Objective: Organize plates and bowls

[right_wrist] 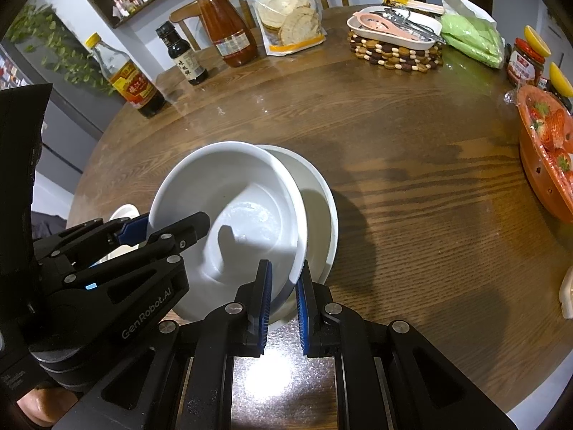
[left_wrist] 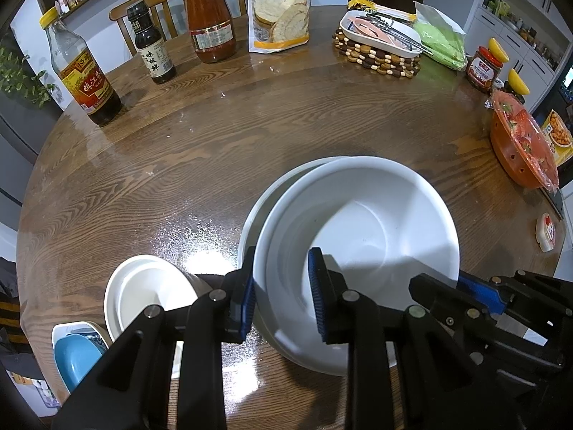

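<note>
A round wooden table [left_wrist: 250,136] carries, at its near left edge, a blue dish [left_wrist: 77,360] and a small white bowl [left_wrist: 143,294]. Near the middle of the near edge, a large white bowl [left_wrist: 358,236] is seated, tilted, in a second bowl [right_wrist: 318,197]. Its left rim is pinched by the left gripper [left_wrist: 283,294], one finger outside the wall and one inside. Its right rim is pinched by the right gripper [right_wrist: 284,297], the jaws pressed close on the wall. Bottles [left_wrist: 211,14], a flour bag [left_wrist: 279,7] and a trivet [left_wrist: 376,53] are ranged along the far edge; an orange basket [left_wrist: 519,150] is set at the right edge.
</note>
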